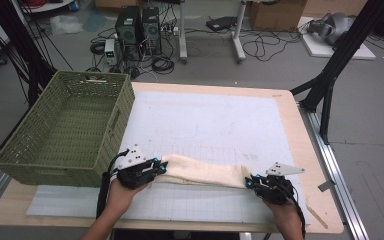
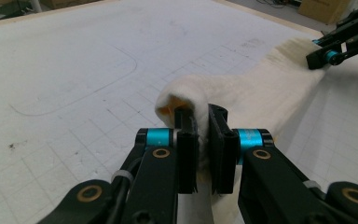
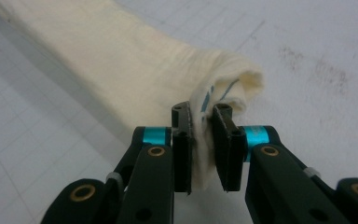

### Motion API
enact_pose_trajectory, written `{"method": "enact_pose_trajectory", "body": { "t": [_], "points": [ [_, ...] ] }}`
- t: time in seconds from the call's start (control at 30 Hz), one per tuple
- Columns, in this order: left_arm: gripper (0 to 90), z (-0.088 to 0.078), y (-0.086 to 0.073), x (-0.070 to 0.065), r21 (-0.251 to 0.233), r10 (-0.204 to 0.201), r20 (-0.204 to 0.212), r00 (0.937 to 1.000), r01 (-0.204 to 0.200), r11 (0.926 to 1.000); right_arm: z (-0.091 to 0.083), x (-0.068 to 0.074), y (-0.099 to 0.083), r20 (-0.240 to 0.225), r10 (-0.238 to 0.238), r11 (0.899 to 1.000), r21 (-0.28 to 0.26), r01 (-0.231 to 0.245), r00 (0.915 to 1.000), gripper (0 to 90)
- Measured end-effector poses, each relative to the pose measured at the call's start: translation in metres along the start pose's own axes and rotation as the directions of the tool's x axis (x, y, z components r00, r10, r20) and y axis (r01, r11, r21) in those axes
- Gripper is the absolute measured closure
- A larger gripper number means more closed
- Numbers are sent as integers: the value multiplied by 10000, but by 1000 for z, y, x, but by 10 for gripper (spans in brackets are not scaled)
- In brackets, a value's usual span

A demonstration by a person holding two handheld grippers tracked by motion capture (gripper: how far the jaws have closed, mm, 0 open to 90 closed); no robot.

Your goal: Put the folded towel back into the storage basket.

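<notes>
High view: a cream towel [image 1: 202, 173] lies rolled across the lower centre of the white mat [image 1: 205, 120], the left gripper [image 1: 156, 168] clamped on its left end and the right gripper [image 1: 250, 182] on its right; a green basket [image 1: 70, 130] sits at left.
Left gripper view: jaws pinch the towel's folded end at lower centre.
Right gripper view: jaws grip the towel's end, apparently blue-striped inside, at centre.

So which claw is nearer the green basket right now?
Left. The left claw grips the cream towel at its end just beside the green basket; the right claw grips the towel's far end.
</notes>
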State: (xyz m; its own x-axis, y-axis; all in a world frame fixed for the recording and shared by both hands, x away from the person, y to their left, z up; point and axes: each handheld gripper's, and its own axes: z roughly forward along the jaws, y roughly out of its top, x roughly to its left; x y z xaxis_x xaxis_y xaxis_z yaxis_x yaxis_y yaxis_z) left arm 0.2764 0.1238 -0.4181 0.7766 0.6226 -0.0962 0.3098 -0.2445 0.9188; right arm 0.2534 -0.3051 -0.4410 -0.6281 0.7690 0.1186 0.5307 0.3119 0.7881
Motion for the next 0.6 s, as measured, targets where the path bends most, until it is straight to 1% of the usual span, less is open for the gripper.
{"method": "enact_pose_trajectory", "body": {
  "t": [0.07,0.1,0.17,0.3,0.33,0.37,0.4,0.43,0.47,0.5,0.53,0.6],
  "points": [
    [827,-2,1,0,-37,26,-36,10000,-26,10000,-2,0,2,-48,-137,9995,-296,135,9999,789],
    [827,-6,1,0,-161,17,-77,10000,-18,9999,-4,-1,3,-117,-169,9987,-485,163,9998,790],
    [827,-7,1,0,-233,-4,-74,10000,2,9997,-6,-1,5,-90,-239,9964,-819,231,9997,790],
    [827,-15,2,-2,-496,28,-99,9999,-33,9988,-10,-2,9,-110,-317,9880,-1516,297,9994,791],
    [827,-15,2,-2,-496,28,-99,9999,-33,9988,-10,-3,10,-83,-387,9854,-1663,368,9992,791],
    [827,-19,2,-2,-619,103,-104,9999,-110,9980,-11,-3,11,-145,-284,9850,-1705,255,9995,793],
    [827,-19,2,-2,-619,103,-104,9999,-110,9980,-10,-3,13,-134,-395,9825,-1828,364,9991,793],
    [827,-23,3,-3,-737,121,-143,9998,-131,9972,-10,-3,14,-156,-363,9819,-1864,328,9992,793],
    [827,-23,3,-3,-737,121,-143,9998,-131,9972,-9,-3,15,-203,-286,9809,-1931,242,9994,793],
    [827,-28,4,-3,-859,178,-204,9996,-195,9961,-8,-3,17,-190,-304,9780,-2072,258,9994,793],
    [828,-28,4,-3,-859,178,-204,9996,-195,9961,-8,-3,19,-222,-276,9765,-2145,222,9994,793],
    [828,-35,5,-2,-1111,155,-252,9996,-182,9936,-8,-1,24,-242,-359,9720,-2330,293,9991,794]
  ]
}}
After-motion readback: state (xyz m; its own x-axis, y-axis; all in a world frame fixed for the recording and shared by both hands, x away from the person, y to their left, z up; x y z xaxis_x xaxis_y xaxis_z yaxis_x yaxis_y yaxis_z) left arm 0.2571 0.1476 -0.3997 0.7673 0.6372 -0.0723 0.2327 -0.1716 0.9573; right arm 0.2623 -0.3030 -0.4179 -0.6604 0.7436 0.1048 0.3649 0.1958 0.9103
